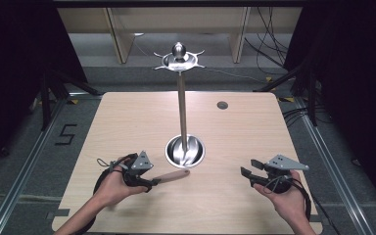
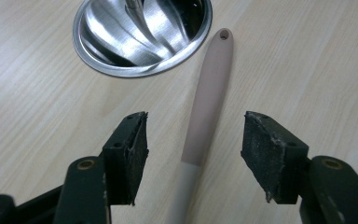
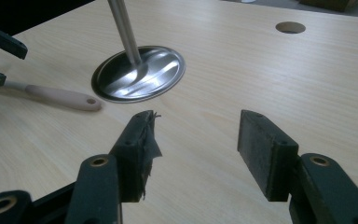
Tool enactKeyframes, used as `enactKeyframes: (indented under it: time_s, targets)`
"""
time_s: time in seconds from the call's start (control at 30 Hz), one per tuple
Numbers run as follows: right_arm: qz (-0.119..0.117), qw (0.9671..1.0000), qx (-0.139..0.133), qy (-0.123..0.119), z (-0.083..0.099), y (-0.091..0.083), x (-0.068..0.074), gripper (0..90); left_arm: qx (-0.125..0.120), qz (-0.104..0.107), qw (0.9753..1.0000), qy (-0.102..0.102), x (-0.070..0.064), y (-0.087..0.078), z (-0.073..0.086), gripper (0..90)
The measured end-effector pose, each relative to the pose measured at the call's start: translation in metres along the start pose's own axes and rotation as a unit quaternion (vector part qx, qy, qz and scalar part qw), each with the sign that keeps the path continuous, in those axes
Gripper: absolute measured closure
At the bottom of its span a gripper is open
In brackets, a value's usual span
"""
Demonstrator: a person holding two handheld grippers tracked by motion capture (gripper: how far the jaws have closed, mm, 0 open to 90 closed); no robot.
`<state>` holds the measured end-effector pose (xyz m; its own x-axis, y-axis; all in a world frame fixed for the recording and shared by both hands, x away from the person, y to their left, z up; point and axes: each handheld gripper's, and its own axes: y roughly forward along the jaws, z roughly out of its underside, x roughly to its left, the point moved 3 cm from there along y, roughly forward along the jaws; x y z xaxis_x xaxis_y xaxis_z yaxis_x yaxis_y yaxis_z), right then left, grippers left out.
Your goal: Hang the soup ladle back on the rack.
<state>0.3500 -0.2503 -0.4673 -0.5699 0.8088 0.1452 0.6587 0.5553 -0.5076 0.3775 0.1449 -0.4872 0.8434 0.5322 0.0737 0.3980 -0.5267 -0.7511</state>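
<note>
My left gripper (image 2: 193, 154) stands with jaws spread wide, the pink-handled utensil (image 2: 209, 98) lying on the table (image 1: 127, 117) between them, untouched; its holed tip ends just beside the steel stand base (image 2: 121, 70); my right gripper (image 3: 196, 154) hovers empty, jaws parted, well apart from the handle.

High cam overhead facing fwd; both gripper cams low, share steel base (image 2: 142, 37).

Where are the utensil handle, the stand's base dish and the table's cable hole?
utensil handle (image 2: 209, 98): left gripper view, middle of the pink grip.
stand's base dish (image 1: 172, 155): high view, left rim.
cable hole (image 3: 290, 27): right gripper view, centre of the opening.
</note>
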Motion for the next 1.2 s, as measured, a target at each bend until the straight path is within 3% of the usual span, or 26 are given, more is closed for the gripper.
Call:
enactKeyframes:
  time_s: [0.07, 0.1, 0.13, 0.23, 0.33, 0.37, 0.4, 0.47, 0.53, 0.6, 0.63, 0.67, 0.7, 0.73, 0.8, 0.83, 0.87, 0.9, 0.93, 0.97, 1.0, 1.03, 1.07, 1.1, 1.17, 1.2]
  targets:
    - [-0.003, 1.0000, 0.003, -0.001, -0.001, 0.000, 0.002, 46.7, 0.006, -0.001, 1.0000, -0.001, 0.001, 0.000, 0.002, 40.1]
    - [0.002, 0.9996, -0.009, -0.027, -0.002, 0.002, 0.000, 46.6, 0.010, 0.003, 0.9999, -0.003, 0.002, 0.000, 0.003, 40.1]
    - [-0.009, 0.9998, -0.006, -0.017, -0.002, 0.003, 0.001, 46.6, 0.016, 0.000, 0.9999, -0.004, 0.003, 0.000, 0.003, 40.9]
    - [-0.007, 0.9999, -0.005, -0.014, -0.002, 0.003, 0.000, 46.6, 0.027, 0.008, 0.9996, -0.007, 0.003, 0.001, 0.004, 43.0]
    - [-0.012, 0.9997, -0.007, -0.022, -0.002, 0.004, -0.001, 46.6, 0.045, 0.012, 0.9989, 0.003, 0.001, 0.001, 0.004, 46.9]
    - [-0.014, 0.9999, 0.004, -0.005, 0.000, 0.003, 0.001, 46.6, 0.058, 0.015, 0.9981, 0.014, 0.001, 0.002, 0.001, 47.5]
    - [-0.014, 0.9999, 0.004, -0.005, 0.000, 0.003, 0.001, 46.6, 0.058, 0.015, 0.9981, 0.014, 0.001, 0.002, 0.001, 47.6]
    - [-0.015, 0.9999, 0.003, -0.001, 0.000, 0.002, 0.001, 46.5, 0.080, 0.017, 0.9964, 0.020, 0.001, 0.003, -0.003, 47.4]
    - [-0.008, 0.9999, -0.003, -0.014, 0.001, 0.003, -0.004, 46.6, 0.110, 0.022, 0.9924, 0.049, 0.003, 0.002, -0.008, 47.5]
    - [-0.008, 0.9999, -0.004, -0.013, 0.000, 0.002, -0.003, 46.5, 0.113, 0.024, 0.9924, 0.044, 0.004, 0.004, -0.014, 47.7]
    - [-0.003, 0.9999, 0.002, -0.012, 0.000, -0.001, -0.001, 46.4, 0.123, 0.031, 0.9905, 0.053, 0.005, 0.003, -0.016, 48.0]
    - [0.000, 0.9997, -0.006, -0.025, 0.000, -0.001, -0.001, 46.3, 0.135, 0.040, 0.9889, 0.048, 0.006, 0.007, -0.021, 48.0]
    - [-0.002, 1.0000, 0.004, -0.003, 0.002, -0.002, 0.004, 46.3, 0.144, 0.044, 0.9873, 0.051, 0.006, 0.009, -0.023, 47.8]
    - [-0.002, 1.0000, 0.004, -0.003, 0.002, -0.002, 0.004, 46.3, 0.144, 0.044, 0.9873, 0.051, 0.006, 0.009, -0.023, 47.8]
    - [0.001, 0.9999, 0.001, -0.015, 0.001, -0.004, 0.004, 46.2, 0.165, 0.052, 0.9833, 0.056, 0.004, 0.015, -0.026, 48.0]
    - [0.003, 0.9998, -0.002, -0.018, 0.001, -0.003, 0.003, 46.1, 0.177, 0.058, 0.9801, 0.069, 0.004, 0.018, -0.028, 48.4]
    - [0.001, 0.9998, -0.007, -0.016, 0.001, -0.002, 0.004, 46.0, 0.193, 0.062, 0.9759, 0.082, 0.003, 0.021, -0.030, 49.1]
    - [-0.002, 0.9999, 0.011, -0.004, 0.002, -0.004, 0.006, 46.0, 0.211, 0.067, 0.9707, 0.094, 0.000, 0.027, -0.032, 50.4]
    - [-0.004, 1.0000, 0.005, -0.006, 0.003, -0.002, 0.005, 45.9, 0.211, 0.067, 0.9707, 0.094, 0.000, 0.027, -0.032, 51.4]
    - [-0.007, 0.9999, 0.008, -0.001, 0.003, -0.002, 0.006, 45.9, 0.226, 0.069, 0.9662, 0.104, 0.001, 0.031, -0.034, 53.2]
    - [-0.003, 0.9998, -0.001, -0.019, 0.002, -0.001, 0.003, 45.8, 0.226, 0.069, 0.9662, 0.104, 0.001, 0.031, -0.034, 54.7]
    - [-0.001, 0.9996, -0.001, -0.027, 0.002, -0.001, 0.001, 45.8, 0.232, 0.069, 0.9643, 0.107, 0.001, 0.033, -0.036, 55.8]
    - [-0.014, 0.9997, -0.005, -0.018, 0.003, 0.001, 0.003, 45.8, 0.246, 0.072, 0.9604, 0.109, 0.003, 0.037, -0.037, 57.0]
    - [-0.014, 0.9997, -0.005, -0.018, 0.003, 0.001, 0.003, 45.8, 0.246, 0.072, 0.9604, 0.109, 0.003, 0.037, -0.037, 58.1]
    - [-0.020, 0.9998, 0.004, 0.001, 0.004, 0.000, 0.007, 45.6, 0.261, 0.073, 0.9564, 0.109, 0.004, 0.041, -0.036, 59.2]
    - [-0.009, 0.9999, 0.007, -0.013, 0.004, 0.000, 0.005, 45.6, 0.273, 0.074, 0.9526, 0.112, 0.006, 0.045, -0.037, 60.8]
